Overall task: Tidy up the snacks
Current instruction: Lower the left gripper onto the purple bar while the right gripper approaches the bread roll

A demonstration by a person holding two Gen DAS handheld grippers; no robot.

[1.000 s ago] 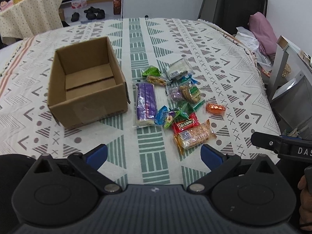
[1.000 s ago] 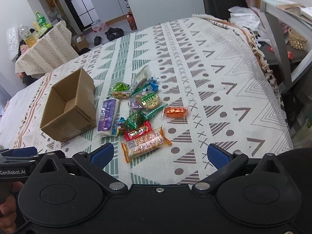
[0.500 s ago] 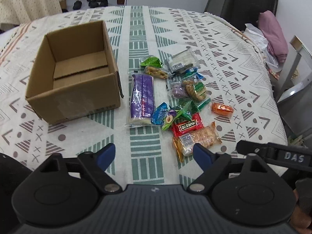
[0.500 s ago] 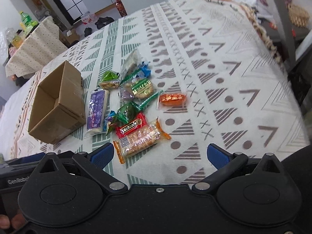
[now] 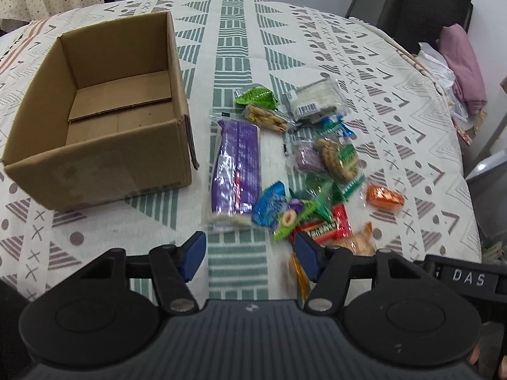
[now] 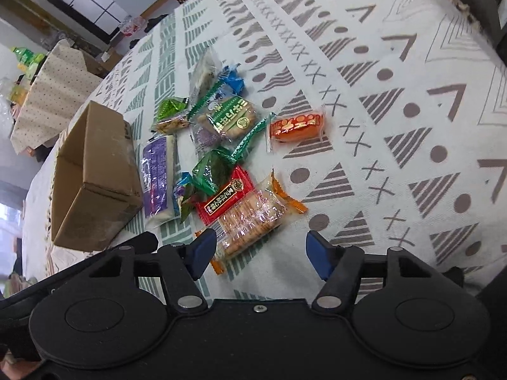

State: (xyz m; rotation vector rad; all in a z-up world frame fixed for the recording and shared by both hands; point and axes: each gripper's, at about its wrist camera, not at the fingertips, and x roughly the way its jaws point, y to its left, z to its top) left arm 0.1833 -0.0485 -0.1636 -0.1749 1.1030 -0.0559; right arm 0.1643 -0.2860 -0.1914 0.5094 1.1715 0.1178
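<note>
An empty cardboard box [image 5: 95, 133] [image 6: 92, 177] stands open on the patterned cloth. To its right lies a heap of several wrapped snacks: a long purple pack [image 5: 236, 164] [image 6: 157, 174], a red pack [image 6: 225, 194], a cracker pack [image 6: 250, 218] and an orange snack [image 5: 385, 195] [image 6: 296, 126]. My left gripper [image 5: 250, 253] hovers just short of the purple pack, jaws closing, nothing between them. My right gripper [image 6: 261, 250] hangs over the cracker pack's near end, jaws closing and clear of it.
The patterned tablecloth [image 5: 396, 101] covers a round table. A dark chair [image 5: 408, 3] and pink cloth [image 5: 465, 63] stand beyond its far right edge. A second draped table [image 6: 54, 85] with bottles stands far left. The other gripper's arm [image 5: 465, 277] shows at lower right.
Both grippers have sunk closer to the snack heap, and their jaws have narrowed from wide apart. The right view has rolled, so the table now looks tilted.
</note>
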